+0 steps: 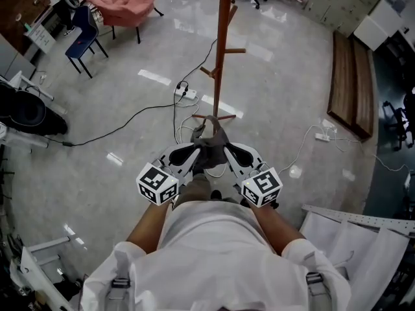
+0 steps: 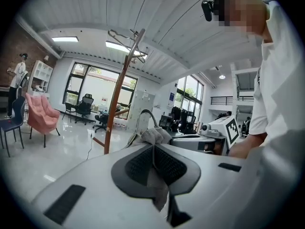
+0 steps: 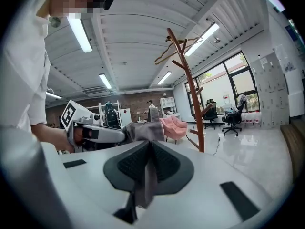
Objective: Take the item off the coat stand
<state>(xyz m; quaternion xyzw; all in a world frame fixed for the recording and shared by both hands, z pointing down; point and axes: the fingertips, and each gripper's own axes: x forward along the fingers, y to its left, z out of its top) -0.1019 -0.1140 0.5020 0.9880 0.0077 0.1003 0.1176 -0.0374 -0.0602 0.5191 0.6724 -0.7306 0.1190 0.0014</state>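
A grey cloth item (image 1: 209, 145) hangs between my two grippers, just in front of my chest and clear of the wooden coat stand (image 1: 222, 37). My left gripper (image 1: 193, 155) is shut on the cloth's left part; in the left gripper view the grey fabric (image 2: 155, 135) is pinched between its black pads. My right gripper (image 1: 227, 154) is shut on the right part, with fabric (image 3: 143, 130) bunched beyond its jaws. A wire hanger (image 3: 167, 56) stays on the top of the coat stand (image 3: 189, 87).
A white power strip (image 1: 185, 94) and black cables lie on the glossy floor by the stand's base. A pink armchair (image 1: 123, 0) and blue chair (image 1: 84, 34) stand far left. A wooden bench (image 1: 349, 86) is at the right, a white table (image 1: 363, 238) near right.
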